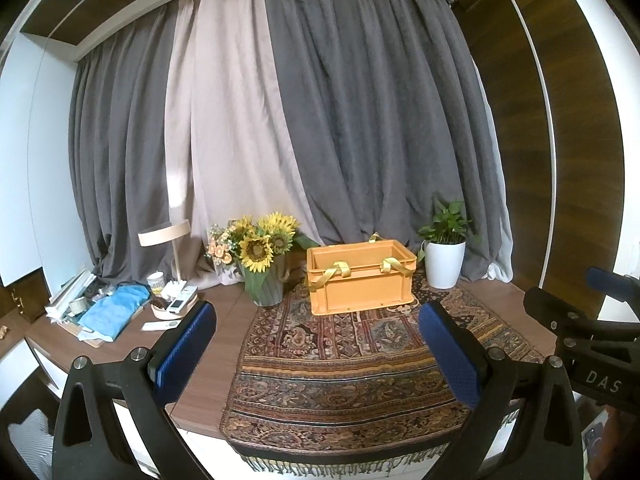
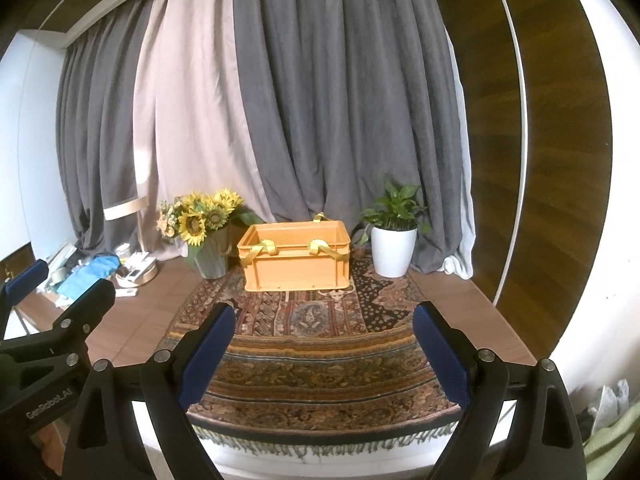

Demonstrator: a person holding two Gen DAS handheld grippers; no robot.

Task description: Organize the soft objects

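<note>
Presently hovering side by side off the 6 o'clock edge of the wooden table (image 1: 208, 356), with the left gripper (image 1: 316, 312) spread wide and nothing between its blue pads (image 1: 184, 348); same for the right gripper (image 2: 324, 312), gaping and gripping nothing. Probably held back and level like that to take in the whole surface before choosing a first pick.

Straight ahead at 12 o'clock: one orange crate (image 1: 360, 284), set square on the far half of one patterned fringed runner (image 1: 340, 380), likely as the collecting bin and left within easy reach of both tools. Draped over its rim: yellow straps (image 1: 338, 270), three loops counted, two on the near wall and one on the far wall; cannot tell what they belong to, nor what lies inside the crate.

Flanking the crate as decoration, out of the working lane: one grey vase of sunflowers (image 1: 266, 284) at 11 o'clock, one potted plant (image 1: 444, 260) in a white pot at 1 o'clock. Pushed aside at 9 to 10 o'clock: one round-headed desk lamp (image 1: 164, 234) and one crumpled blue cloth (image 1: 116, 308), the only loose soft item plainly seen, well apart from the crate

Two grippers, one crate, one cloth; sorting seemingly not yet begun
</note>
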